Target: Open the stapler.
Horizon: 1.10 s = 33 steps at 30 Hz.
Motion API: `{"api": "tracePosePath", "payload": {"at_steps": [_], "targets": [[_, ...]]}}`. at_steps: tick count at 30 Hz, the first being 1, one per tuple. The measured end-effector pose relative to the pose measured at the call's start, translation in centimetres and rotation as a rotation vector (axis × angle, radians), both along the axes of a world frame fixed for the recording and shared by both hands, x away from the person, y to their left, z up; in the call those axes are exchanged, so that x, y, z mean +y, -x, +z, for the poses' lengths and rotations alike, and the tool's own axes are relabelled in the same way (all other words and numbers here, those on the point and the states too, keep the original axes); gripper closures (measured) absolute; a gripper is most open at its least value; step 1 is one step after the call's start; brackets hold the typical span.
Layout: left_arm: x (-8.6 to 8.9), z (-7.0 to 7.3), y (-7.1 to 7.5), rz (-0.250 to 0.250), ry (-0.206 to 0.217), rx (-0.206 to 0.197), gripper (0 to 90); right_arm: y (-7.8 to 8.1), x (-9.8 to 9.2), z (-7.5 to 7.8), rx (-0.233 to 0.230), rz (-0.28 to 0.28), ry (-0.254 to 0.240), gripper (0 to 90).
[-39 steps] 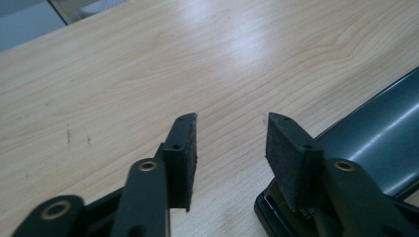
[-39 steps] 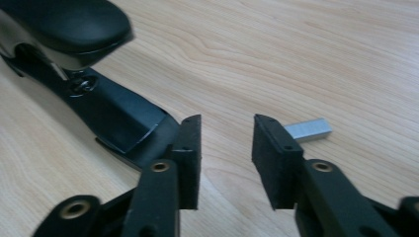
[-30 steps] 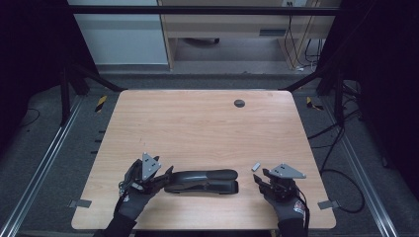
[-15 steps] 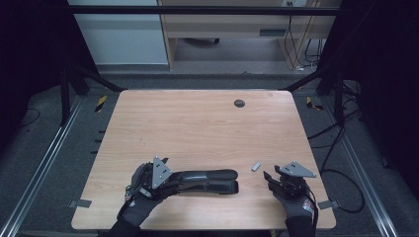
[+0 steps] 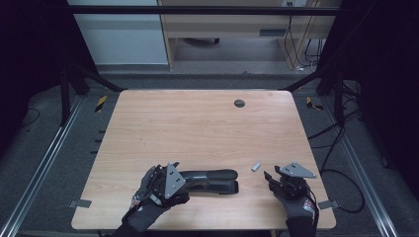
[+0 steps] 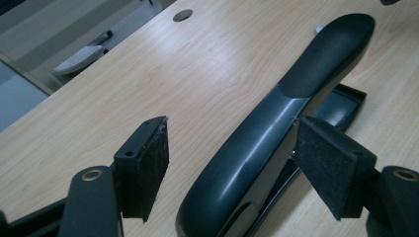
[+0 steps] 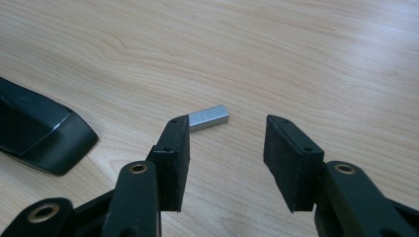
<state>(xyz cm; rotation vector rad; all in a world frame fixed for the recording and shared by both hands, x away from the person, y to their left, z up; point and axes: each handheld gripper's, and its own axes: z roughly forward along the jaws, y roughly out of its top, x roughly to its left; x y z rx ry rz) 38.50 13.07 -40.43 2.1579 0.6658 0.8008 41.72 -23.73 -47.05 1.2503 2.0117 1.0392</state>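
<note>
The stapler (image 5: 210, 180) lies flat near the table's (image 5: 197, 128) front edge, with the left gripper (image 5: 173, 181) at its left end. In the left gripper view its jaws have just been opening and now stand wide on either side of the stapler's (image 6: 276, 128) rear; neither pad (image 6: 148, 163) presses on the body.

The right gripper (image 5: 271, 177) sits well to the right, jaws spread wide and empty. A small block of staples (image 7: 208, 118) lies on the wood just beyond its left fingertip.

Risk: closing on the staples from this offset could knock them aside, since they lie off-centre. The stapler's smooth rounded top may slide out of a light grip.

The left jaw in the right gripper view covers one end of the staples. Whether the stapler's tray is loaded cannot be made out.
</note>
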Motion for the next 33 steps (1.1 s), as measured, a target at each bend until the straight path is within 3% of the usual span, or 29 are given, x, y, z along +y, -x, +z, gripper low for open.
{"api": "tracePosePath", "payload": {"at_steps": [9,16,33], "targets": [[-1.2,-0.2,0.5,-0.047,-0.051,0.002,28.2,0.0,0.1,0.0,0.000,0.006,0.002,53.3],[-1.9,-0.1,0.8,-0.076,-0.066,0.002,27.6,0.1,0.1,0.0,0.004,0.010,-0.006,56.2],[-4.2,-0.2,0.7,-0.132,-0.133,0.002,26.4,0.1,0.2,-0.1,0.012,0.013,-0.006,60.8]]}}
